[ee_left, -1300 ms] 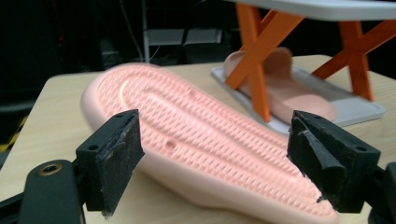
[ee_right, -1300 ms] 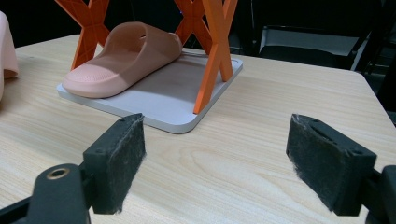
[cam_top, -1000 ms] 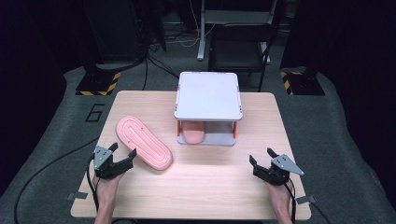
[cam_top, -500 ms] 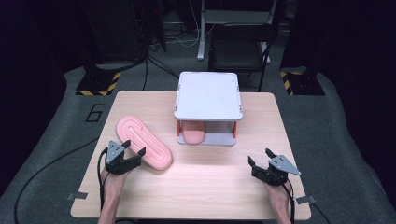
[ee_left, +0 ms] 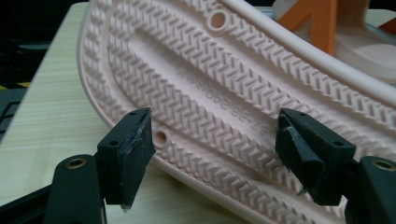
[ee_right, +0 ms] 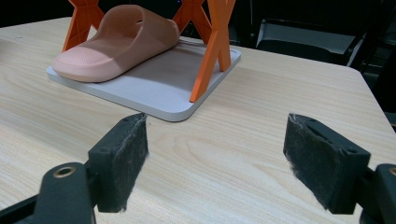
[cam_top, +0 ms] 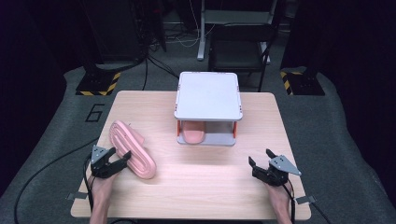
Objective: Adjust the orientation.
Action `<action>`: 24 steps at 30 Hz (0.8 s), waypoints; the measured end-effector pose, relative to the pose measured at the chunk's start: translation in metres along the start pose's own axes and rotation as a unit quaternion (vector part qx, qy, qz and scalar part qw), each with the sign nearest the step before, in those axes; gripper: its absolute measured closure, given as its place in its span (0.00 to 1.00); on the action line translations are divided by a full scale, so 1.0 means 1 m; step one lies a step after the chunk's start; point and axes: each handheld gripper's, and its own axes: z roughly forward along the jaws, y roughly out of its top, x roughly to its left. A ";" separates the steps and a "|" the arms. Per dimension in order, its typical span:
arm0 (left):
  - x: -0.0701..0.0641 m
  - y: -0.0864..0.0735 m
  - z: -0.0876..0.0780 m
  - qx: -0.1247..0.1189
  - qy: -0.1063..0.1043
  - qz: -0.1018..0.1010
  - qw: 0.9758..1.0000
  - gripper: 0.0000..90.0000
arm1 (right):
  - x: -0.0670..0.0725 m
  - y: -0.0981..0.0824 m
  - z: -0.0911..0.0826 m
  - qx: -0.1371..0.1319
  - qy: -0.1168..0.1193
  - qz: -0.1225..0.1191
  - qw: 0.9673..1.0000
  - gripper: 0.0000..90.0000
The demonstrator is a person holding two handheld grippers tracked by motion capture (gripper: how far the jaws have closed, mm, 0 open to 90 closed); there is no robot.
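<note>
The left gripper (cam_top: 113, 161) sits at the near left of the table (cam_top: 201, 186) in the high view, jaws spread and just been closing in a bit, right up against the pink slipper (cam_top: 132, 148) that lies sole-up on a slant there, with no pinch on it yet. The right gripper (cam_top: 264, 164) hangs over the near right corner, well apart from everything, also spread. Further back in the middle there's a little white rack (cam_top: 208, 95) with orange legs, and a second slipper (cam_top: 192, 134) tucked on its lower shelf. In the left gripper view, the slipper (ee_left: 224, 79) is close up, its zigzag tread running between the two black pads (ee_left: 133, 149), which stand on either side of the sole's edge without pressing on it. In the right gripper view, the pads (ee_right: 123, 158) are wide apart over bare wood with nothing between them, and the second slipper (ee_right: 119, 39) rests right way up on the rack (ee_right: 154, 88), near its orange legs.
</note>
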 end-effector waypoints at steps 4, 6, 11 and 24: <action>0.007 -0.003 -0.005 0.002 0.010 -0.004 1.000 0.31 | -0.001 0.000 0.000 0.000 -0.001 -0.002 1.000 0.24; 0.011 -0.006 -0.008 -0.001 0.013 -0.015 1.000 0.31 | 0.000 0.000 0.000 0.000 -0.001 -0.001 1.000 0.24; 0.015 -0.004 -0.016 -0.008 0.015 -0.020 1.000 0.32 | 0.000 0.000 0.000 0.003 0.000 -0.001 1.000 0.24; -0.027 0.032 -0.022 -0.060 0.004 0.057 0.997 0.32 | 0.001 -0.001 0.001 0.007 -0.002 -0.004 1.000 0.25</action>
